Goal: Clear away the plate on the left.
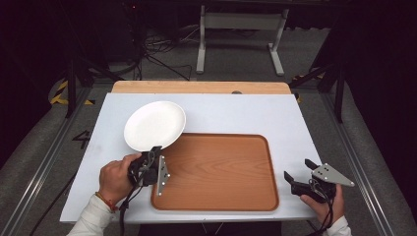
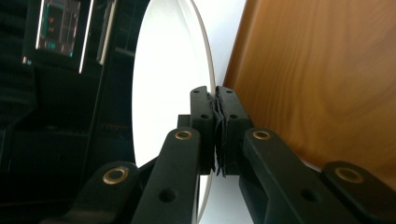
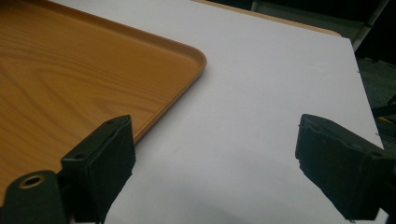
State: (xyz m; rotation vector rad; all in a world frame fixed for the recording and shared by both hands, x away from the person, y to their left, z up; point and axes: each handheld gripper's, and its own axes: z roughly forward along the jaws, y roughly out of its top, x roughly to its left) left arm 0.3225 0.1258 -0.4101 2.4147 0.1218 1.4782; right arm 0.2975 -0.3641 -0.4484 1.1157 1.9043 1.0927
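Observation:
A white round plate [image 1: 155, 125] is held tilted above the table's left side, its lower rim over the top left corner of the wooden tray [image 1: 216, 172]. My left gripper [image 1: 154, 150] is shut on the plate's near rim. Along the left gripper view, the plate [image 2: 163, 93] stands on edge with its rim pinched between the two pads [image 2: 203, 112], and the tray [image 2: 317, 79] lies to the right. My right gripper [image 1: 300, 169] rests open near the table's front right corner, beside the tray's right edge, with nothing between its fingers [image 3: 336, 168].
The tray [image 3: 70, 74] lies flat on a white table top [image 1: 236, 113] with a wooden strip along the far edge. Bare white surface [image 3: 252, 102] lies ahead of the right gripper. Dark floor, cables and a metal frame lie beyond the table.

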